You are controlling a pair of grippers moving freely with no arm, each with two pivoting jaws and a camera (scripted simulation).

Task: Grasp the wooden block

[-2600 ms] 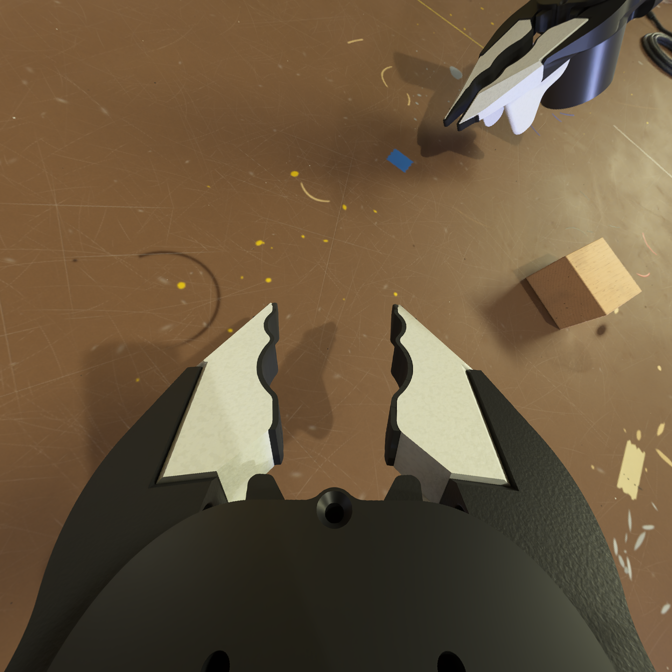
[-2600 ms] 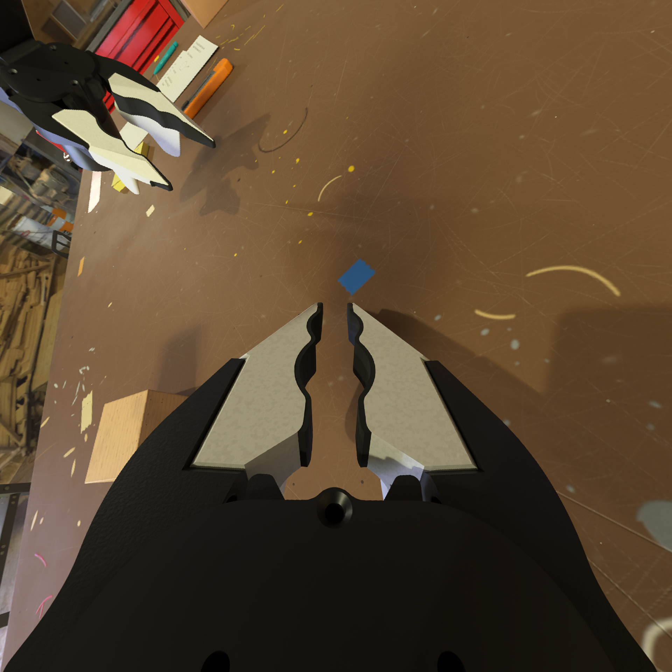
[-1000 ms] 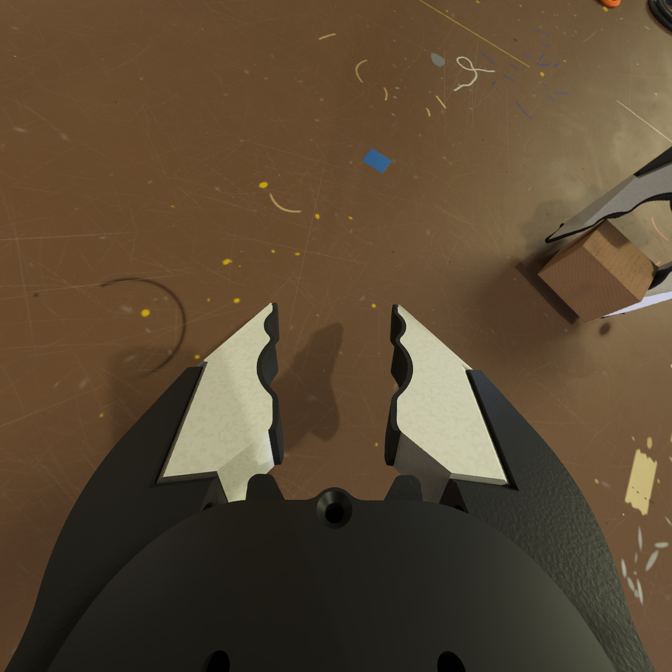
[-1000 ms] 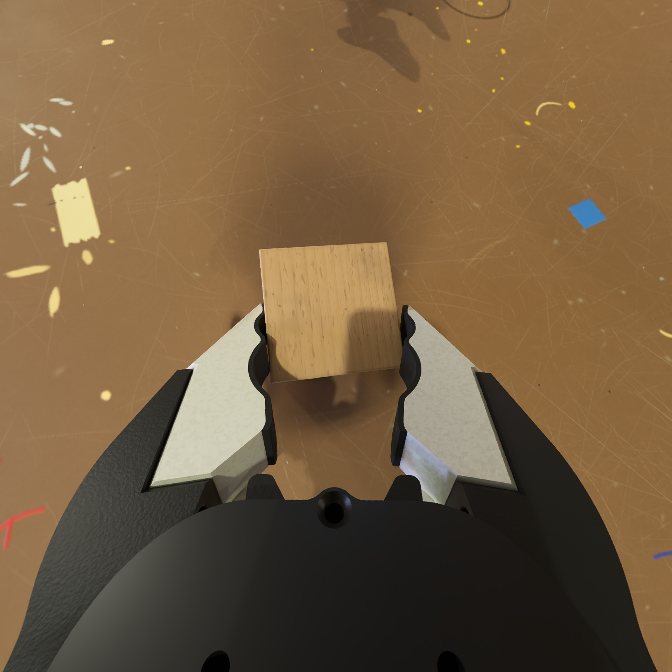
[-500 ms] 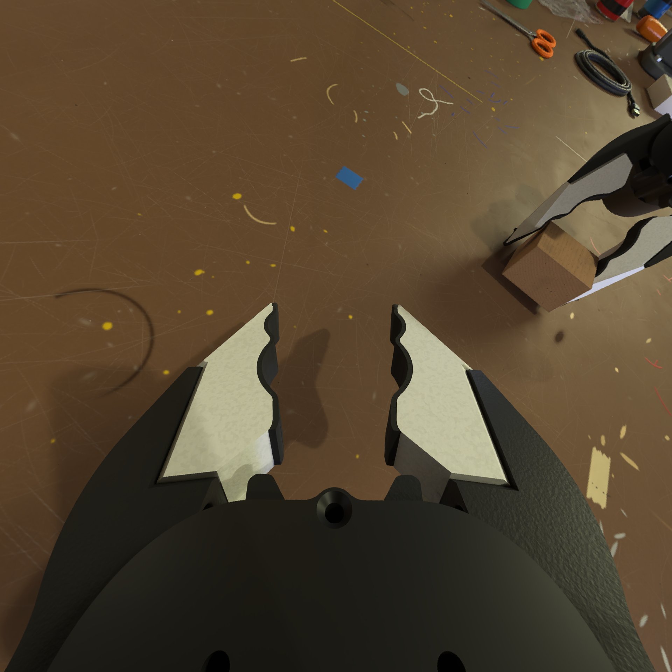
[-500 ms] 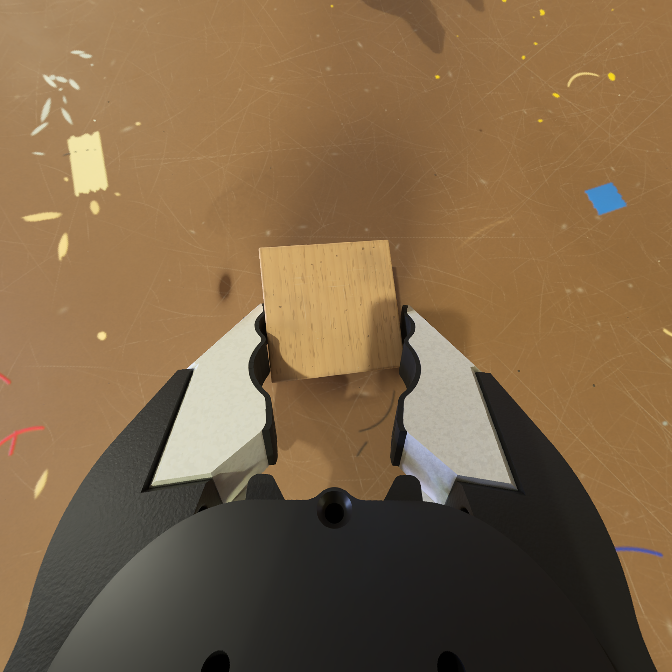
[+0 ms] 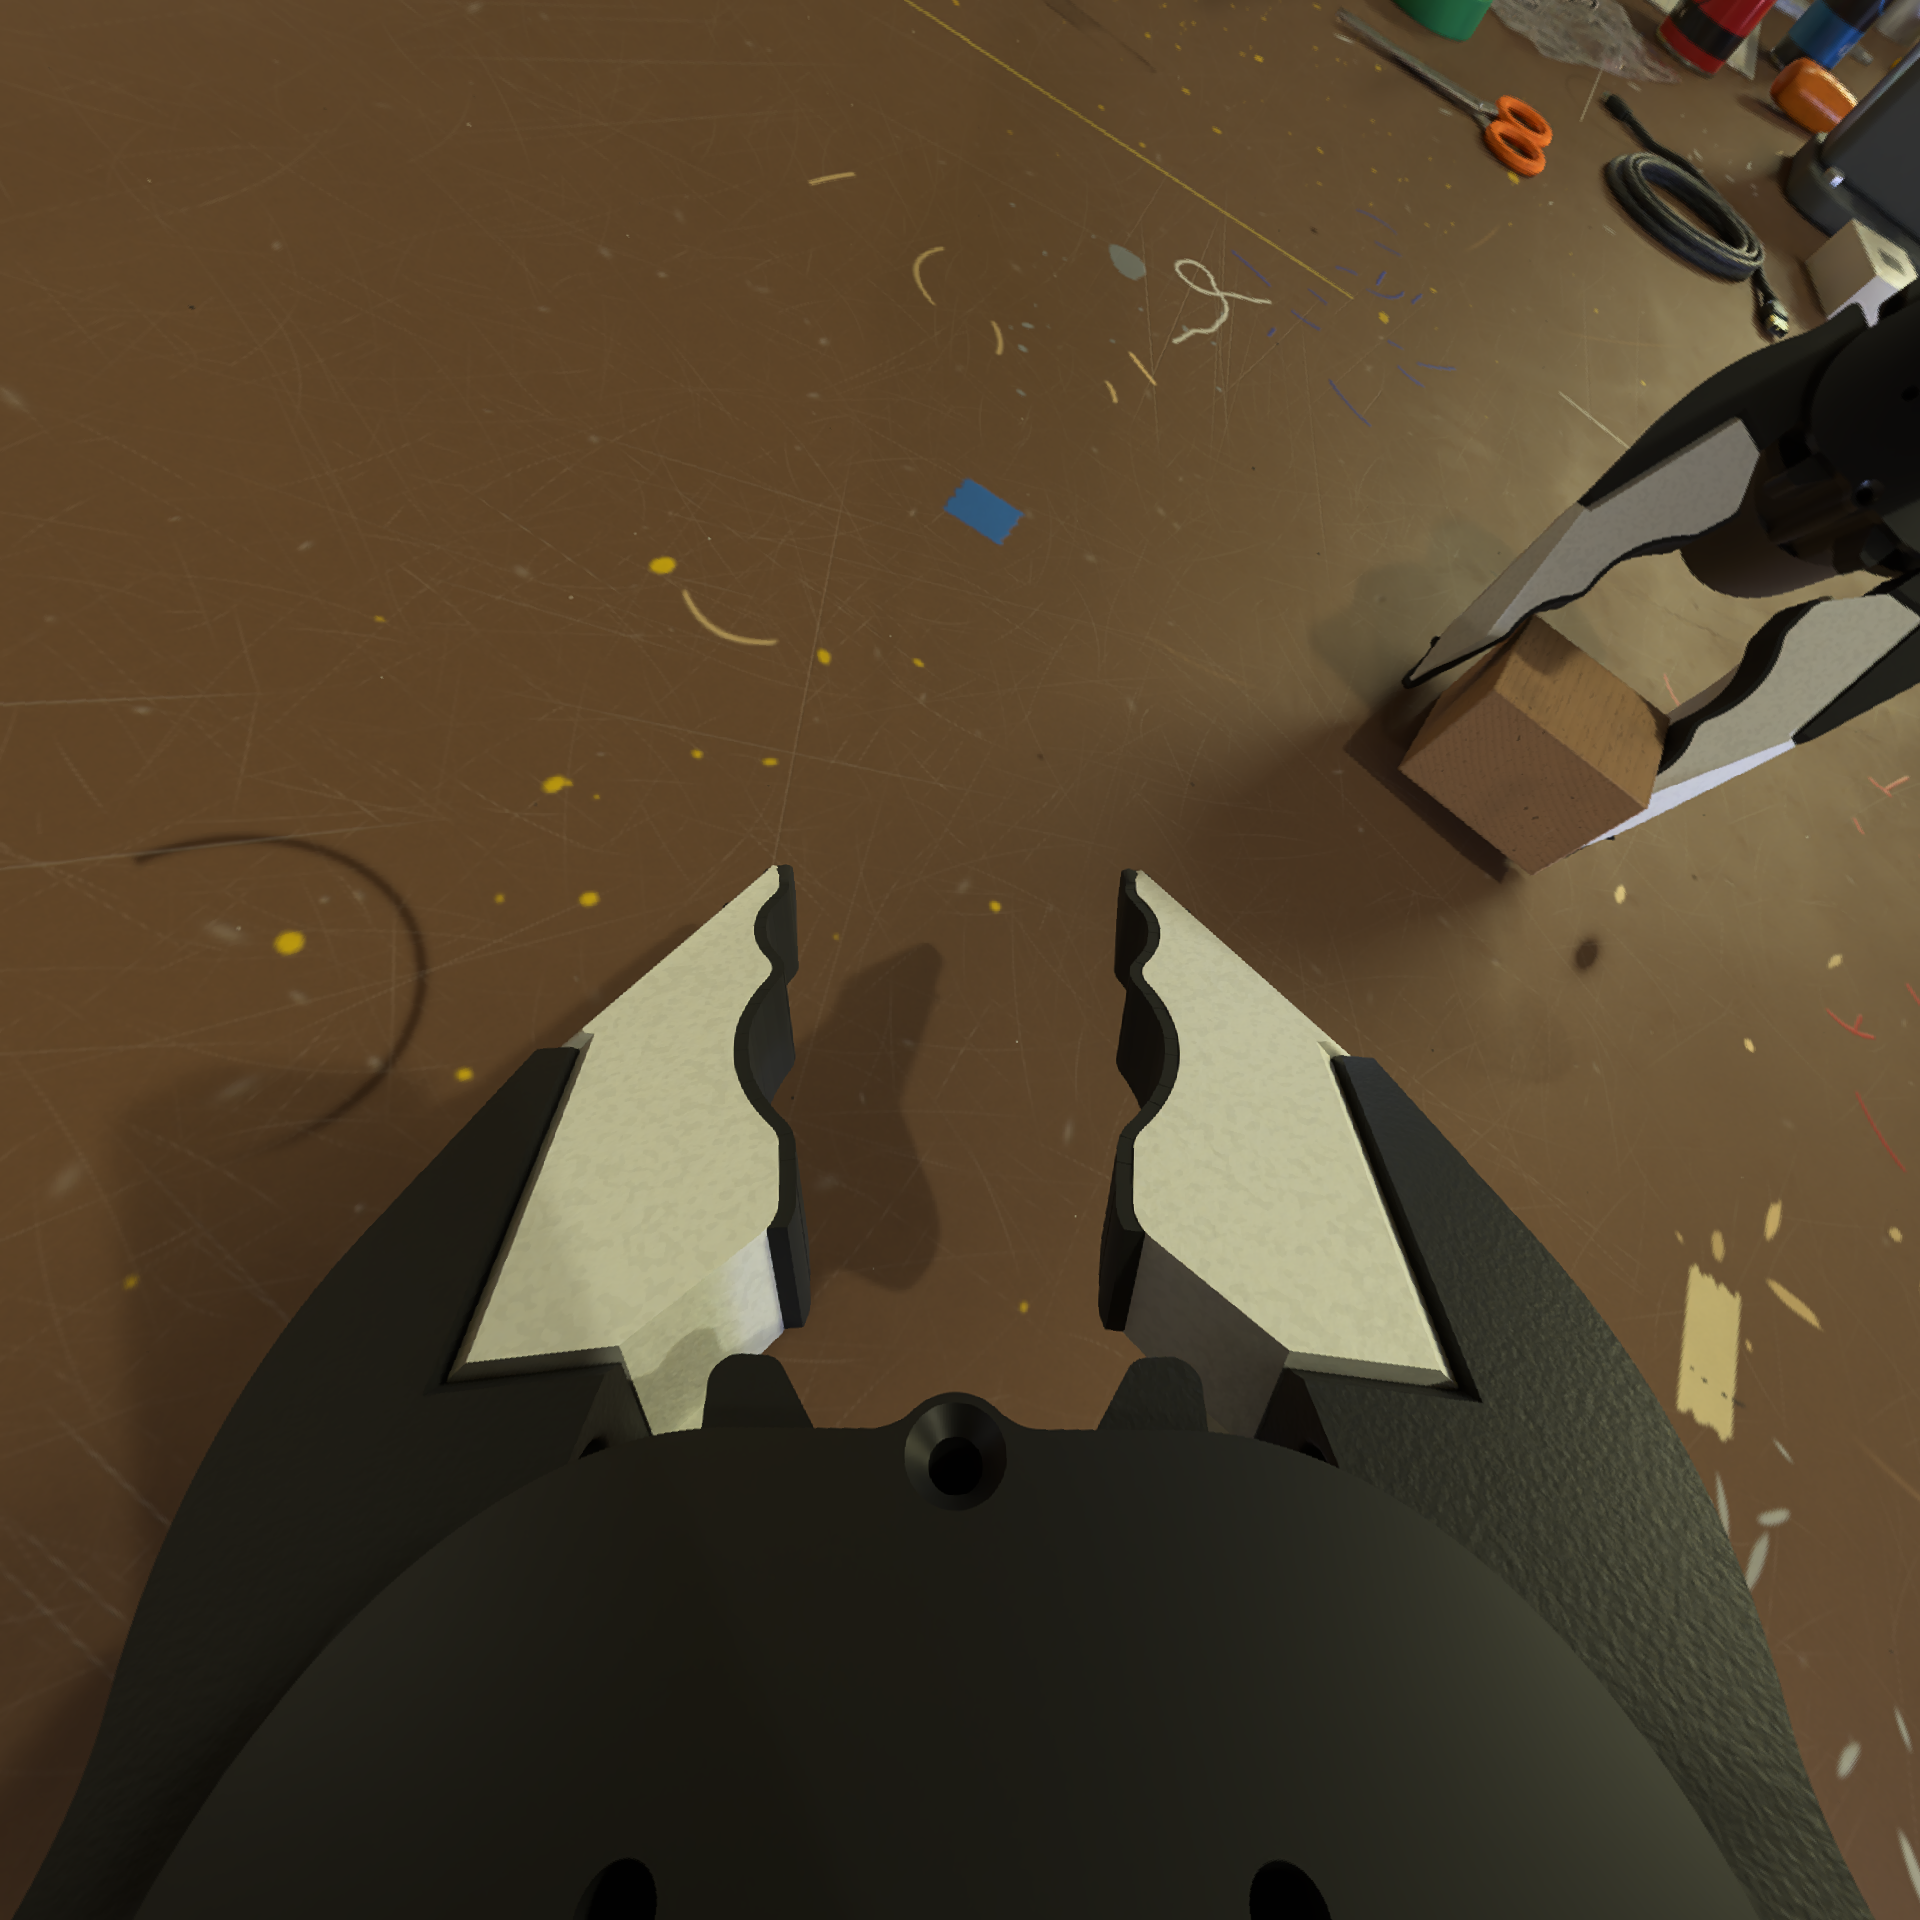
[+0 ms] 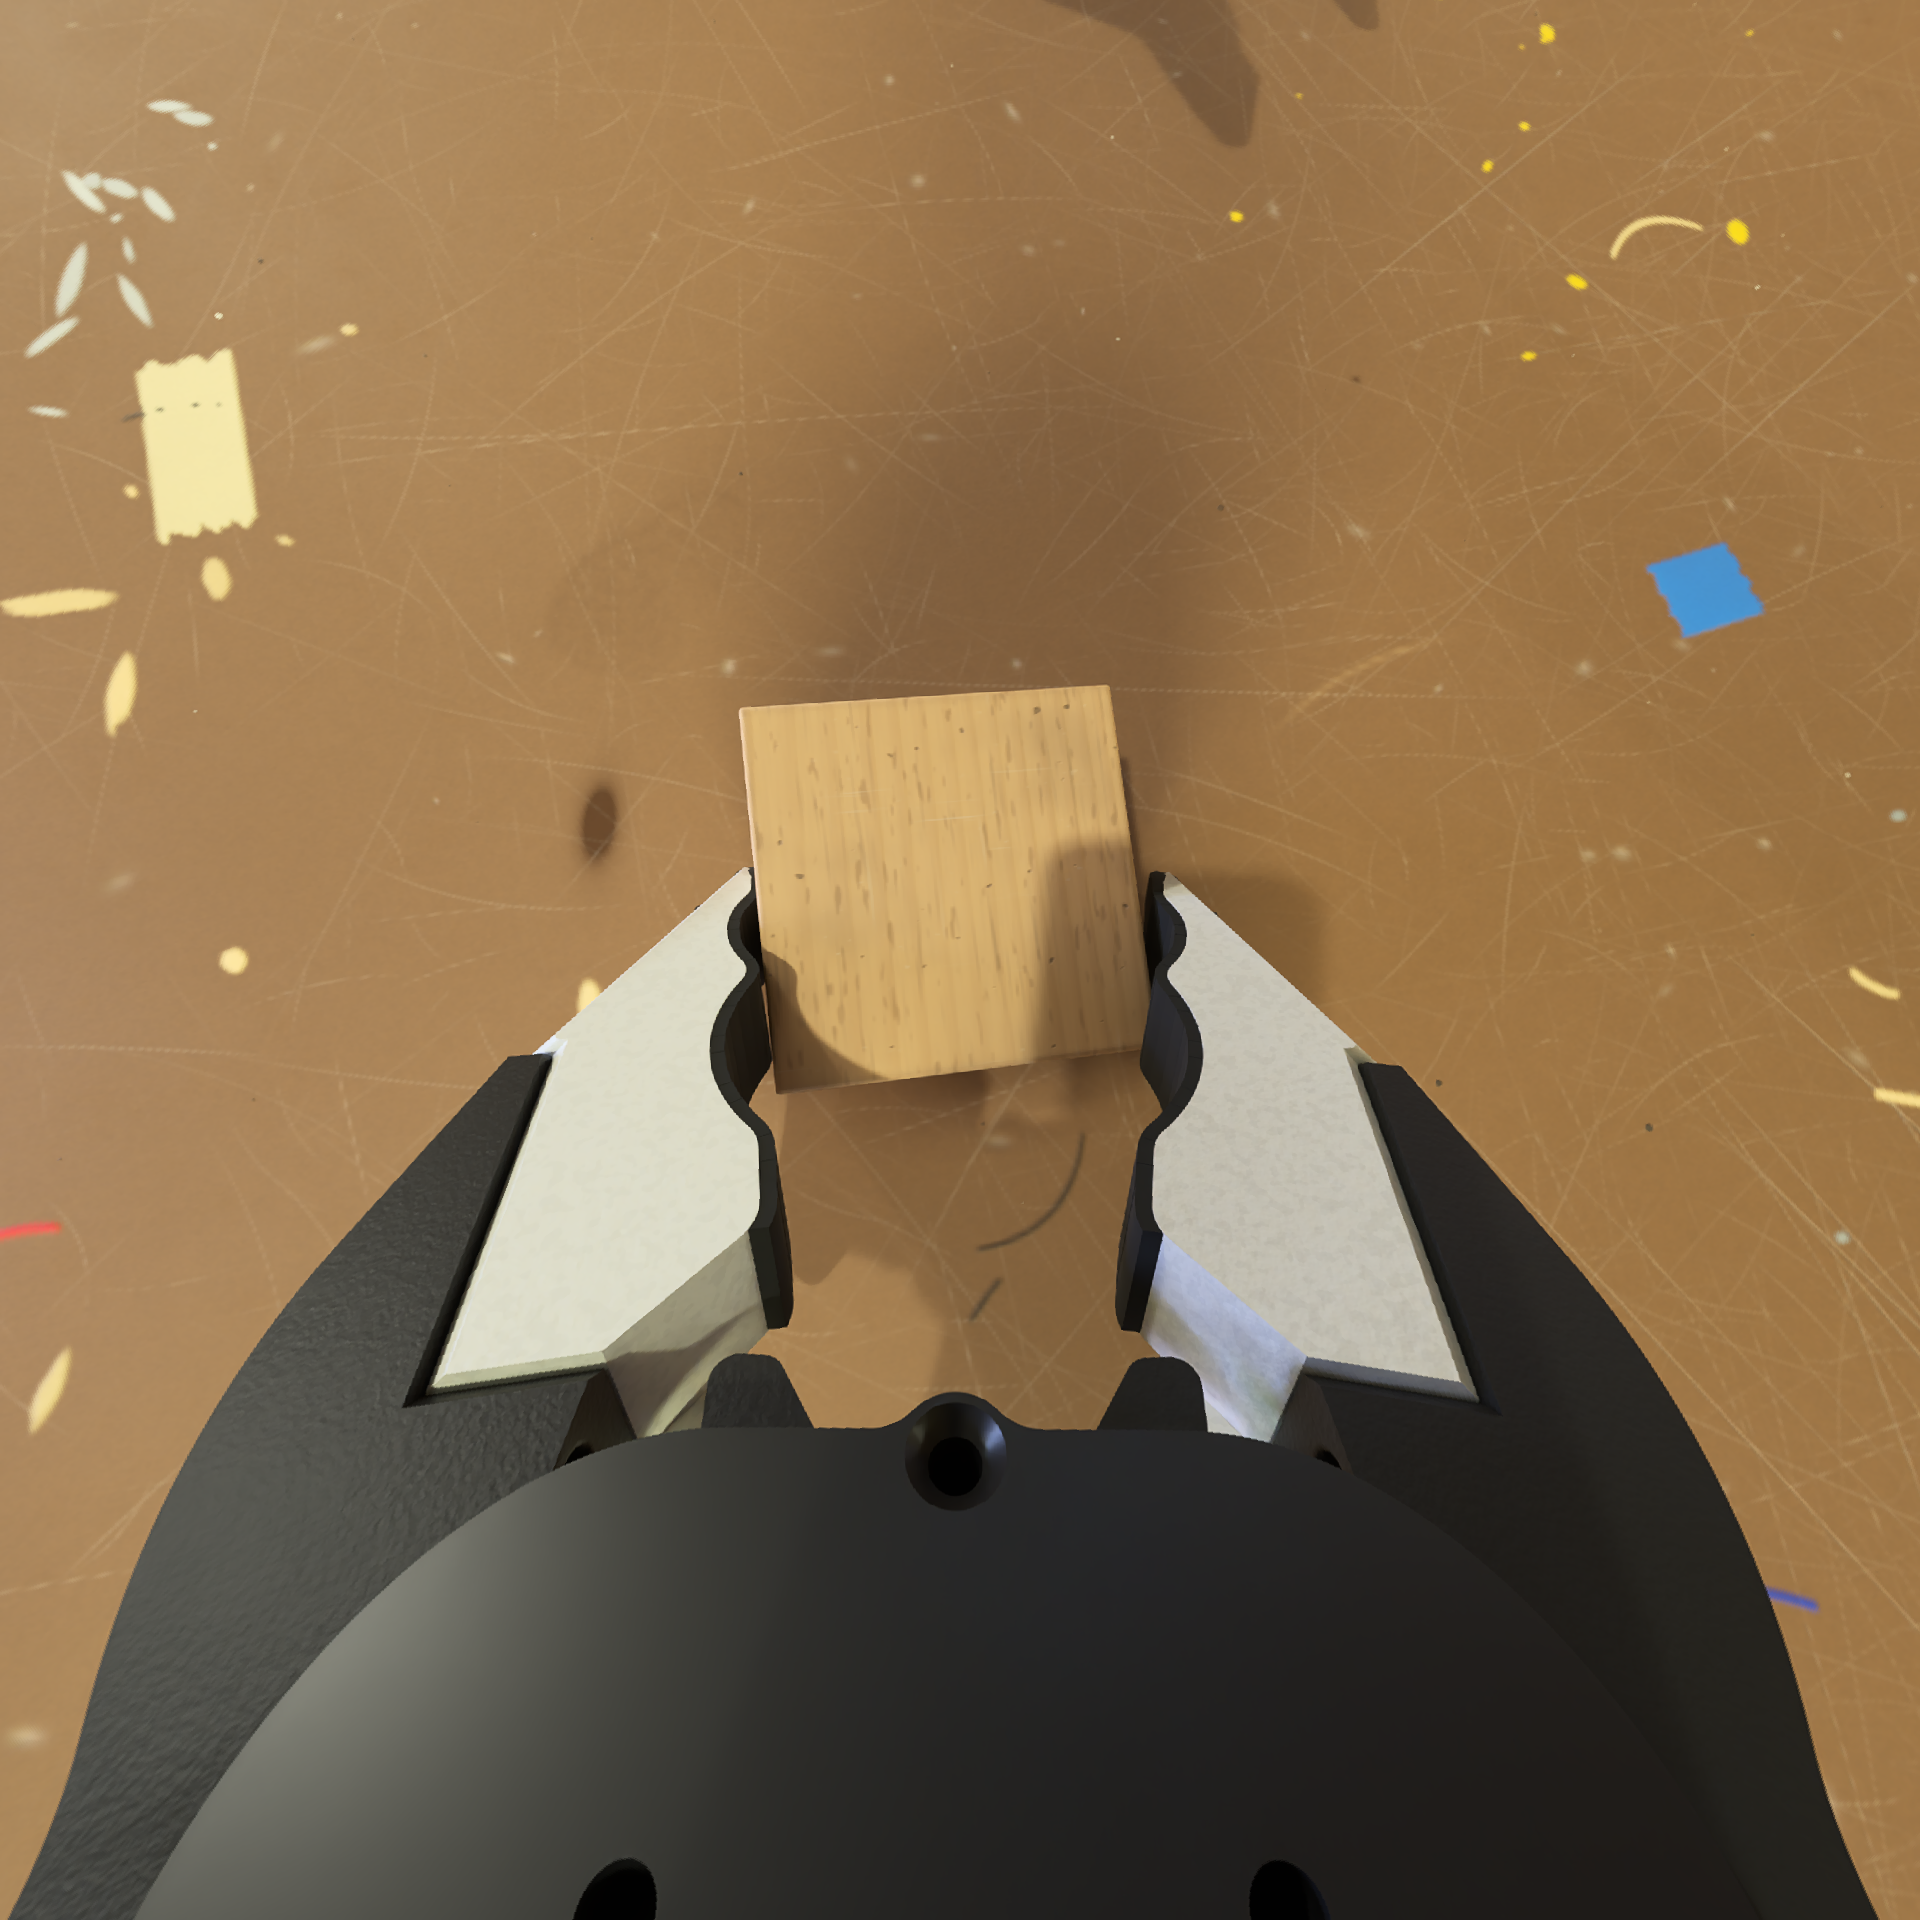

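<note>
The wooden block point(image 8: 935, 883) is a light cube held between the fingertips of my right gripper point(image 8: 951, 883), whose pads press on its left and right sides. It hangs a little above the brown table point(image 8: 1455, 727). In the left wrist view the block point(image 7: 1527, 748) is at the far right, clamped between the right gripper's fingers point(image 7: 1621, 540), with its shadow on the table beneath. My left gripper point(image 7: 954, 878) is open and empty, over bare table well to the left of the block.
A blue tape patch point(image 7: 982, 509) lies on the table, also in the right wrist view point(image 8: 1704, 587). Orange-handled scissors point(image 7: 1512, 130), a coiled black cable point(image 7: 1683, 223) and cans stand at the far right corner. A pale tape strip point(image 8: 195, 447) lies left of the block.
My right gripper came over to the block, closed on it and has lifted it slightly off the table. My left gripper stayed open and has pulled back a little.
</note>
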